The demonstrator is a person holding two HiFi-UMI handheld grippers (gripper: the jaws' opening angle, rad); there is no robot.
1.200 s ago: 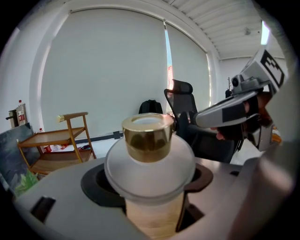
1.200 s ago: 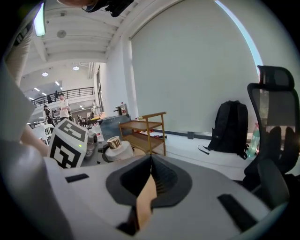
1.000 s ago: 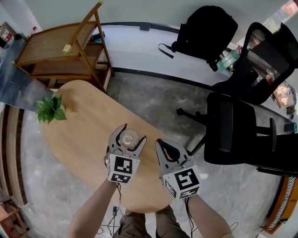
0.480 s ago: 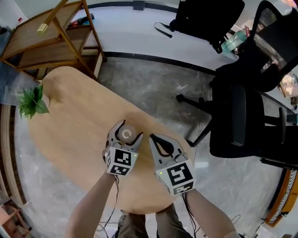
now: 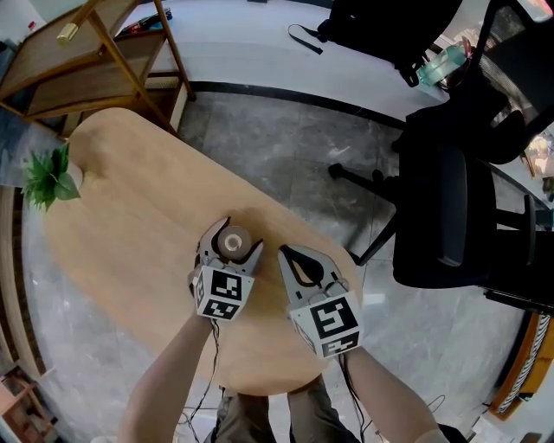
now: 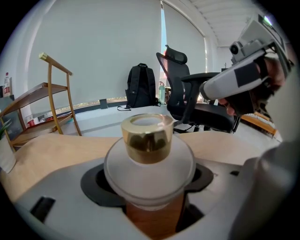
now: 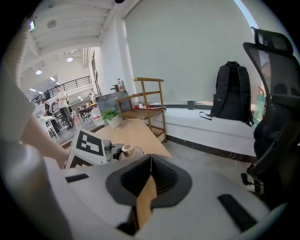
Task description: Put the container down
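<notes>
Oval wooden counter [image 5: 130,216] on a grey stone floor [image 5: 294,147]. From the left: potted plant [image 5: 48,173] at the counter's far end, wooden shelf [image 5: 78,60] behind it, black backpack [image 5: 381,22] on a pale ledge [image 5: 260,52], black office chair [image 5: 467,199] at right. Only in the right gripper view: a bright hall with people [image 7: 61,105] far off. Clear only in the left gripper view: the frosted jar [image 6: 149,164] with its gold cap [image 6: 146,136] on, contents not readable. Left tongs [image 5: 234,240] clamped round that jar over the counter's near end; contact with the wood not clear. Right tongs [image 5: 286,253] just beside, pressed together, holding nothing.
</notes>
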